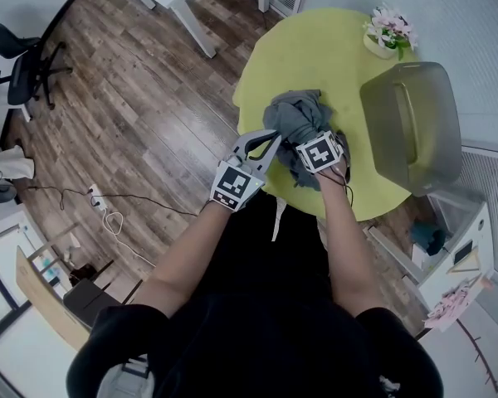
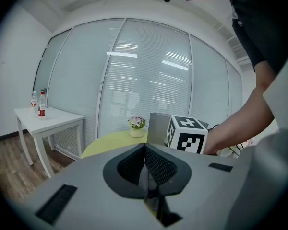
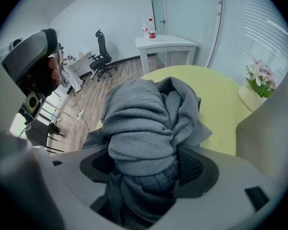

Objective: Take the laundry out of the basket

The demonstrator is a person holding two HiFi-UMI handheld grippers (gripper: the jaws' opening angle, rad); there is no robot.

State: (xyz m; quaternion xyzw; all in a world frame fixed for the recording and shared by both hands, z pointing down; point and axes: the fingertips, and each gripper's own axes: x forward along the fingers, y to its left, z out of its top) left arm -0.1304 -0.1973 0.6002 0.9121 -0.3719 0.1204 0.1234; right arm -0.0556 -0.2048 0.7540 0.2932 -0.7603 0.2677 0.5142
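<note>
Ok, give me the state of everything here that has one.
basket: on table, looks empty
laundry: bunched on table, outside basket
left gripper: fingers together
right gripper: fingers closed on laundry

Two grippers (image 1: pixel 271 138) (image 3: pixel 149 162), one laundry heap (image 1: pixel 297 118), one basket (image 1: pixel 415 123), two tables (image 1: pixel 307 48) (image 3: pixel 165 42), one flower pot (image 1: pixel 388 33), two bottles (image 3: pixel 145 28) (image 3: pixel 152 28), one chair (image 1: pixel 21 65)
</note>
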